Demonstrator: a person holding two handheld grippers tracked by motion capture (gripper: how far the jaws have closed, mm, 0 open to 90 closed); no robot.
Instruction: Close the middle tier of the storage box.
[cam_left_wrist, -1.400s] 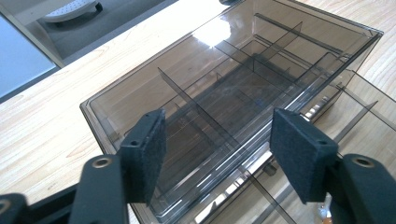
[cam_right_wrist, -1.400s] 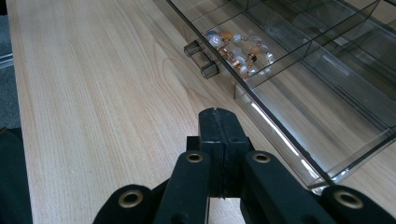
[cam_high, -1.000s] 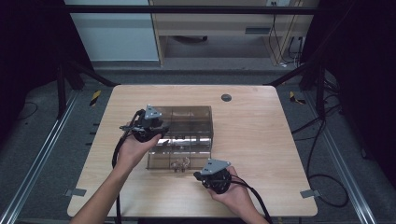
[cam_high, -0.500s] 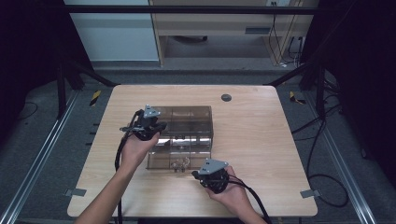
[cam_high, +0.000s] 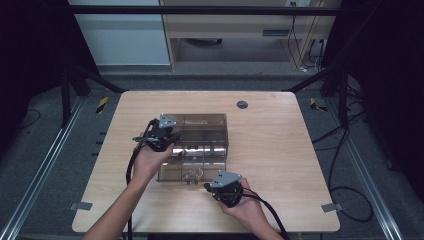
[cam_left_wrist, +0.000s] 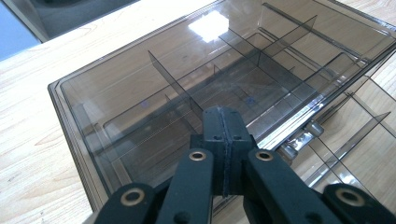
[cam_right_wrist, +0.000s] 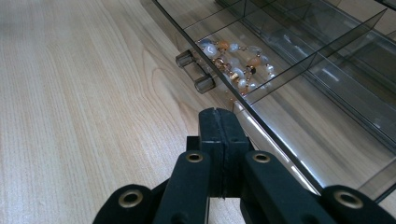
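Note:
A smoky clear organiser box (cam_high: 200, 125) stands mid-table with a lower drawer (cam_high: 172, 171) pulled out toward me. A beaded bracelet (cam_high: 192, 174) (cam_right_wrist: 233, 65) lies in the drawer's front compartment, behind its two-knob handle (cam_right_wrist: 195, 72). My left gripper (cam_high: 174, 136) (cam_left_wrist: 223, 119) hovers over the near left part of the box top (cam_left_wrist: 163, 70), jaws pressed together with nothing between them. My right gripper (cam_high: 208, 187) (cam_right_wrist: 219, 116) sits low at the table, just outside the drawer's front wall and short of the handle, shut and empty.
The wooden table (cam_high: 280, 165) has open surface on both sides of the box. A round dark grommet (cam_high: 242, 104) sits near its far edge. Cables trail from both grippers toward me; more cables (cam_high: 350, 200) lie on the floor at the right.

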